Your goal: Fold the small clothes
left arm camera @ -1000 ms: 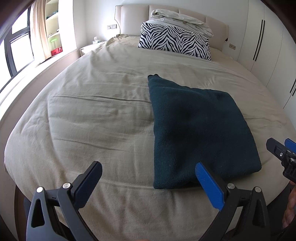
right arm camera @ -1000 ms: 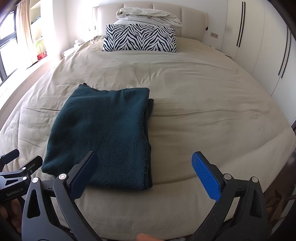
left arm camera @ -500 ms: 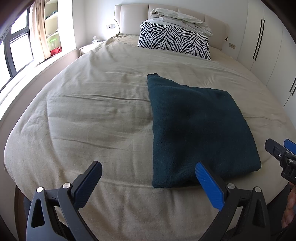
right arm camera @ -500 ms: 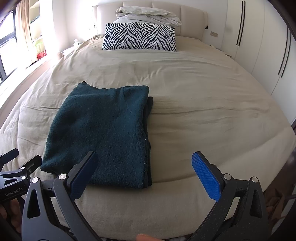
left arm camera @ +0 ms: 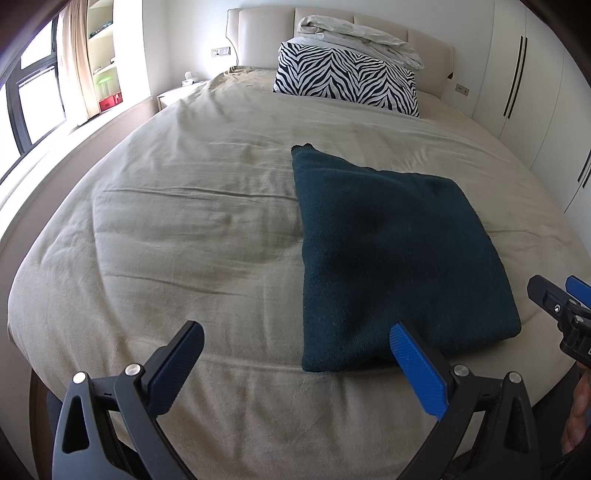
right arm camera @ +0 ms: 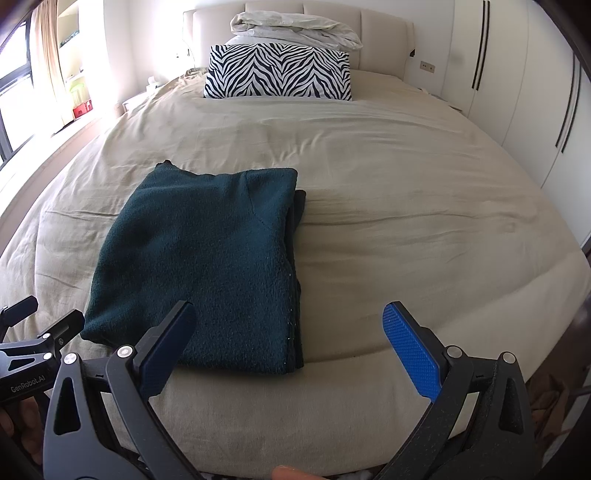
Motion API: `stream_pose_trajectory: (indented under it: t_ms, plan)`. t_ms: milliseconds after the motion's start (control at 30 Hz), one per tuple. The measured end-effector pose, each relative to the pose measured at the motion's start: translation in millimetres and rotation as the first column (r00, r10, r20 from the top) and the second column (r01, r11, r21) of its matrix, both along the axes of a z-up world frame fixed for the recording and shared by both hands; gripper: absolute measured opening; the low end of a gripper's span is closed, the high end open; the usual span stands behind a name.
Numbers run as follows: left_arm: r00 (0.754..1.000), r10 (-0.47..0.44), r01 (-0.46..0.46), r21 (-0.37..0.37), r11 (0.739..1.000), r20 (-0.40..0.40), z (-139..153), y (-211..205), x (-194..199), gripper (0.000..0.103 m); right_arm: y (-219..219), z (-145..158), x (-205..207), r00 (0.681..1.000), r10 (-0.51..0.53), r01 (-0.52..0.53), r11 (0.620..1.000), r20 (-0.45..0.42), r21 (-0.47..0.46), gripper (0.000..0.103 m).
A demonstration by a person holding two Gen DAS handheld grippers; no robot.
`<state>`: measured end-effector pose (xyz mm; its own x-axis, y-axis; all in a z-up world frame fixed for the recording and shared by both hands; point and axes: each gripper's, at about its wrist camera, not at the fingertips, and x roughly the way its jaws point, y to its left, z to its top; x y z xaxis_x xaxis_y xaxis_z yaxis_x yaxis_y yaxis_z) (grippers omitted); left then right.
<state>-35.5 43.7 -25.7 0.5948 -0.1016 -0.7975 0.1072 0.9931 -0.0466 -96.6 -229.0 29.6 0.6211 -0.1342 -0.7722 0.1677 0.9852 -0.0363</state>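
A dark teal garment (right arm camera: 207,269) is seen folded into a thick rectangle and laid flat on the beige bed cover (right arm camera: 406,221), near the foot edge of the bed, approx. in the middle of its width. Several layers are shown at its right side, where one lower layer sticks out a little beyond the top one. One small corner is raised at the far left end.

The left gripper (left arm camera: 295,365) is held wide open above the cover at the foot edge; nothing is gripped. Its blue pad (left arm camera: 417,373) is seen in front of the near edge of the garment, but contact cannot be told. The right gripper (right arm camera: 288,339) is also opened wide and is empty; its dark finger (right arm camera: 170,343) is seen over the near part of the garment, w/o clear contact.

Each gripper is visible at the border of the other's view, just beside the garment. Farther away, a zebra pillow (right arm camera: 277,72) is set against the headboard (right arm camera: 384,37), w/ crumpled white bedding (right arm camera: 295,31) on top. White wardrobe doors (right arm camera: 517,92) are at the right, a window (left arm camera: 33,107) at the left.
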Motion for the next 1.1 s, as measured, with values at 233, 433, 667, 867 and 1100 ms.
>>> stream_pose_trajectory:
  t_ms: [233, 433, 667, 867, 1100]
  plan:
    - [1.0, 0.0, 0.0, 0.001, 1.0, 0.0, 0.0, -0.4, -0.5, 0.103, -0.9, -1.2, -0.7, 1.0, 0.0, 0.0, 1.0, -0.001, 0.0, 0.103]
    - [1.0, -0.001, 0.001, 0.0, 1.0, 0.0, 0.0, -0.4, -0.5, 0.103, -1.4, -1.6, -1.4, 1.0, 0.003, -0.003, 1.0, -0.003, 0.0, 0.103]
    - [1.0, -0.001, 0.001, 0.0, 1.0, 0.0, -0.1, -0.2, -0.3, 0.103, -1.4, -1.3, -1.4, 1.0, 0.003, -0.003, 1.0, -0.004, 0.001, 0.103]
    - [1.0, -0.001, 0.001, 0.001, 1.0, 0.0, -0.2, -0.3, -0.3, 0.103, -1.6, -1.4, -1.4, 1.0, 0.003, -0.003, 1.0, -0.005, 0.002, 0.103]
    - [1.0, 0.0, 0.0, 0.0, 1.0, -0.002, -0.2, -0.6, -0.6, 0.103, -2.4, -1.1, -1.4, 1.0, 0.008, -0.008, 1.0, -0.007, 0.002, 0.103]
